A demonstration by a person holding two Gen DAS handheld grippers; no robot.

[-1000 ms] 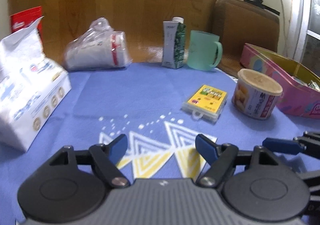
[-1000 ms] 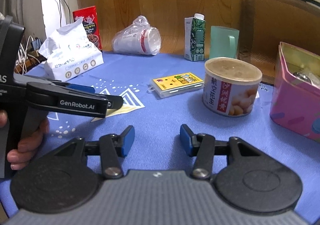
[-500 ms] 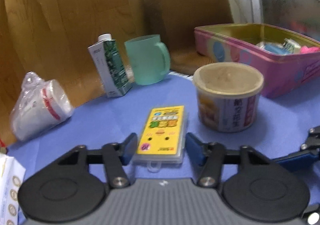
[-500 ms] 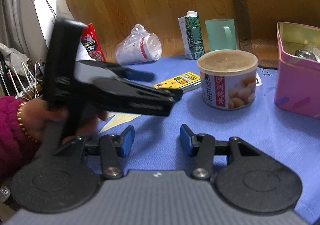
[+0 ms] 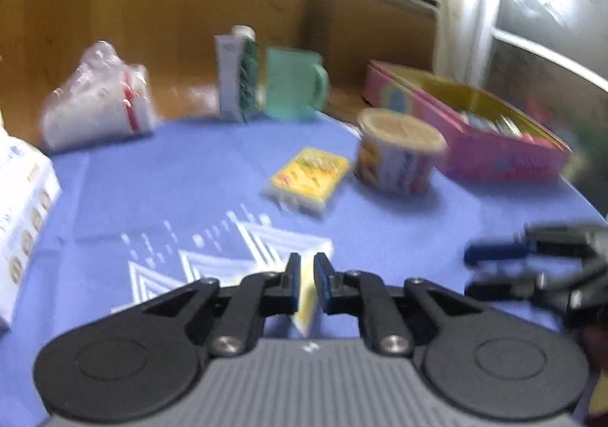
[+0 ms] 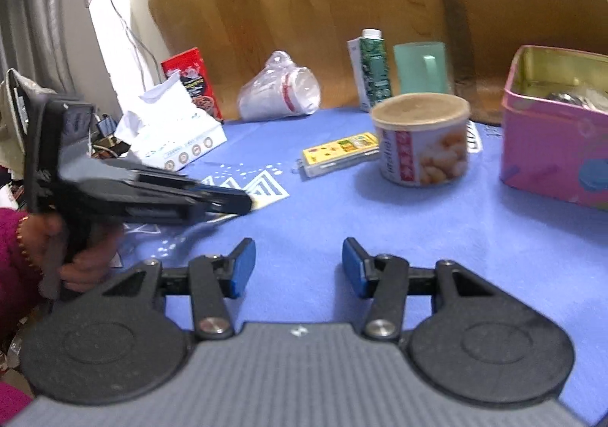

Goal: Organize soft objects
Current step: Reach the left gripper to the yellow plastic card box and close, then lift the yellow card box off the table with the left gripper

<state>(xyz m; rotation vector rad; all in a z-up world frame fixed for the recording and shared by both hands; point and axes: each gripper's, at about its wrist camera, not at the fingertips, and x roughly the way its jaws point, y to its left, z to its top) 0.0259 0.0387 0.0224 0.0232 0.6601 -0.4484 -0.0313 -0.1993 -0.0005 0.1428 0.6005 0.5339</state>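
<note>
The blue cloth [image 5: 190, 180] lies spread flat, with its yellow print near us between the left claw [image 5: 307, 267] tips. They have just been closing to narrow. We cannot tell if they pinch fabric. The right claw [image 6: 298, 259] hangs half-wide and empty. We judge gathering begins; next, a gentle test lift.

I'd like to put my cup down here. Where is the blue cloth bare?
Bare cloth lies in front of the peanut can and pink tin, and mid-table between the tissue pack and yellow card case. The back edge is crowded: bagged cups, carton, green mug.
</note>
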